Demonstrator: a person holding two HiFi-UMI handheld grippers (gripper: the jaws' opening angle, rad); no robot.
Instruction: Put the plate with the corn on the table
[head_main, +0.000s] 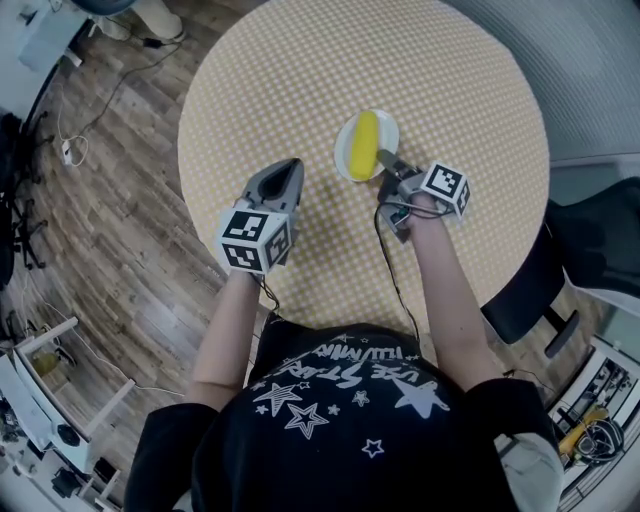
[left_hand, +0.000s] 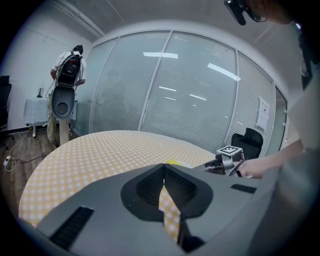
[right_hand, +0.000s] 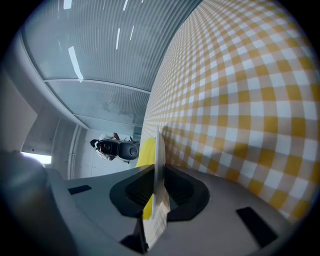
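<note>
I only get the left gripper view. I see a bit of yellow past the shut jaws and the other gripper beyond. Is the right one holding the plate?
Observer: Yes. In its own view the right gripper is shut on the rim of the plate.
Operator: And the yellow?
Observer: It's a corn cob lying on the plate, pointing away from the person in the head view.
Operator: Is the plate down?
Observer: The head view shows it over the checked table, well inside the edge. I can't tell whether it rests on the cloth.
</note>
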